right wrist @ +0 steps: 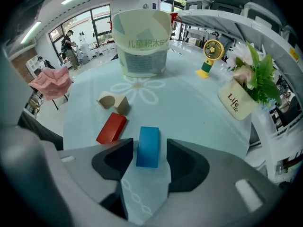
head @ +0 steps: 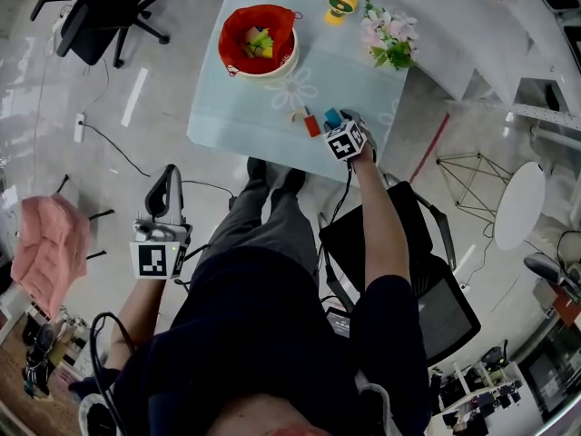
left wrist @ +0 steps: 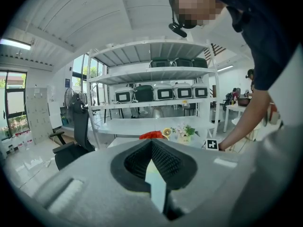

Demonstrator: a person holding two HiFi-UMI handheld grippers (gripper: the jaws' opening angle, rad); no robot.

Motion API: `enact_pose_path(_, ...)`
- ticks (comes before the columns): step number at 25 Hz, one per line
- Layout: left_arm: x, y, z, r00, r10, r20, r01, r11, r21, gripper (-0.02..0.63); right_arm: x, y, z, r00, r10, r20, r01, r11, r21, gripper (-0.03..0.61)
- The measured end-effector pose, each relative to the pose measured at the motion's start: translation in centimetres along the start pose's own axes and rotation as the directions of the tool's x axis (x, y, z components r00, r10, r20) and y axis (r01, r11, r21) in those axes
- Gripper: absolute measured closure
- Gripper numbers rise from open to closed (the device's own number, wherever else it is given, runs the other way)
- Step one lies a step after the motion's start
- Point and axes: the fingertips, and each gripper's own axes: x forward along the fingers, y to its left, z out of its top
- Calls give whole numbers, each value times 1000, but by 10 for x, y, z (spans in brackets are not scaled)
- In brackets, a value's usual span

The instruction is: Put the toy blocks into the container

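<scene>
A blue block [right wrist: 148, 146] lies flat on the pale table [right wrist: 189, 112], between the jaws of my right gripper [right wrist: 149, 162]. A thin gap shows on each side of it, so the gripper is open. It points steeply down near the table's front edge [head: 338, 123]. A red block [right wrist: 111, 127] lies just left of the blue one, with a beige arch block [right wrist: 113, 102] beyond it. The white container [right wrist: 141, 44] stands at the far side; from above, the container [head: 259, 39] shows a red lining and several blocks inside. My left gripper [head: 168, 175] hangs off the table over the floor, shut and empty.
A yellow toy fan [right wrist: 210, 56] and a flower pot [right wrist: 246, 91] stand at the table's far right. A black office chair [head: 100, 7] is beyond the table, another chair [head: 427, 280] is under my right arm, and a pink cloth [head: 50, 243] is at the left.
</scene>
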Motion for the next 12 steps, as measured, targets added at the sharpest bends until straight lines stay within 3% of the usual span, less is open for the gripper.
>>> enact_pose_path(12, 2, 2, -3, 1000, 11, -3, -11, 1000, -4, 610, 5, 5, -2, 997, 77, -18, -76, 996, 53, 412)
